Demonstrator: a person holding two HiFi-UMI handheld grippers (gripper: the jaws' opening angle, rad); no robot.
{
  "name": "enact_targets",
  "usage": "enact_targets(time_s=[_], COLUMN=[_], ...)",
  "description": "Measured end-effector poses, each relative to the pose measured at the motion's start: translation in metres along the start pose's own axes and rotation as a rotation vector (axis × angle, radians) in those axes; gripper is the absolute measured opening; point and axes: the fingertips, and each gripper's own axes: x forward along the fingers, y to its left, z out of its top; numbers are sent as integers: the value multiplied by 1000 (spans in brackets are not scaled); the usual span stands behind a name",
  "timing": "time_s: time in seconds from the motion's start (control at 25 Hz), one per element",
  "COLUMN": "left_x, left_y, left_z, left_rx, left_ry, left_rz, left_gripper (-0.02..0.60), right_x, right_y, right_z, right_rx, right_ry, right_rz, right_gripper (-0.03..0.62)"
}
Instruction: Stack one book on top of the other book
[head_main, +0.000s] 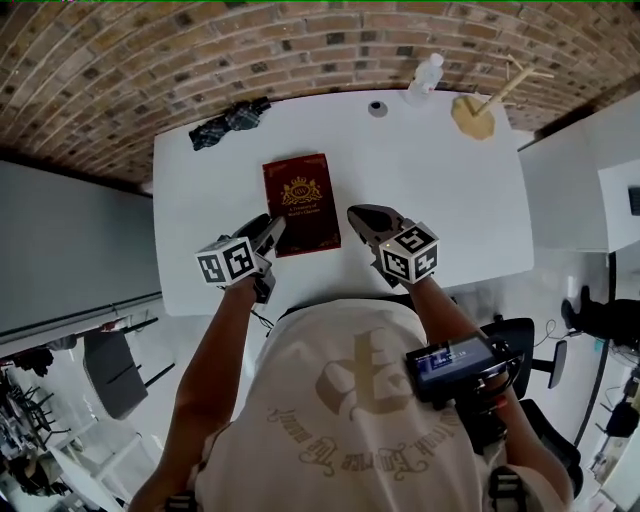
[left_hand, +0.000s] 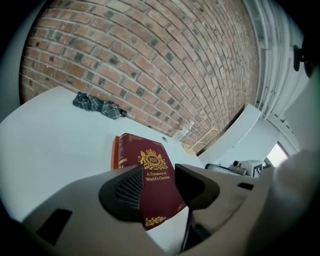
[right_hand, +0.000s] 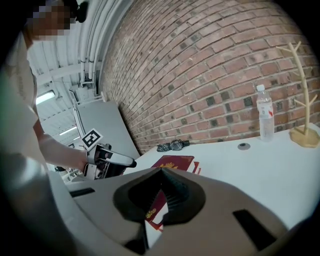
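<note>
A dark red book (head_main: 300, 200) with gold print lies flat on a second, orange-red book whose edge (left_hand: 115, 152) shows beneath it on the white table (head_main: 450, 200). The pair also shows in the right gripper view, top book (right_hand: 175, 162). My left gripper (head_main: 272, 232) hovers at the stack's near left corner. Its jaws stand apart, and the top book (left_hand: 152, 175) shows in the gap (left_hand: 159, 175) below them, untouched. My right gripper (head_main: 362, 218) hangs just right of the stack, jaws closed tip to tip (right_hand: 161, 172) with nothing in them.
A dark crumpled cloth (head_main: 230, 122) lies at the table's far left. A plastic bottle (head_main: 425, 75), a small round cap (head_main: 377, 108) and a wooden branch stand (head_main: 475, 112) sit at the far right. A brick wall runs behind the table.
</note>
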Motion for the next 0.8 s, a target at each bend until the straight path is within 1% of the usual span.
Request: enact_targets(time_s=[0.12,0.2,0.24,0.36,0.52,0.64,0.8], left_x=[-4,-6,-7,-8,-13,-15,-19], left_y=[-14,-20,-22,-27,-28,-37,-53], left_z=[7,12,13,10,3,-1,-3], left_rx=[23,56,75,118,161,205,260], left_ry=[-41,-65,-74,-83,-86,-113,-163], left_rz=[-27,-28,-21,2,26,39,26], left_gripper=[193,182,167,94,38,20,20], right_x=[-2,-3,-4,-7,-8,-14,-23], right_y=[1,2,2,4,10,12,17], right_z=[6,10,12,16,23,28,35], right_rx=[-9,-14,-18,-29,-44,-66,-87], right_ry=[-11,-17,-20,-27,-42,-46,-65], right_rz=[3,5,7,11,26,38,53], right_gripper=[21,21,21,21,21,21,21])
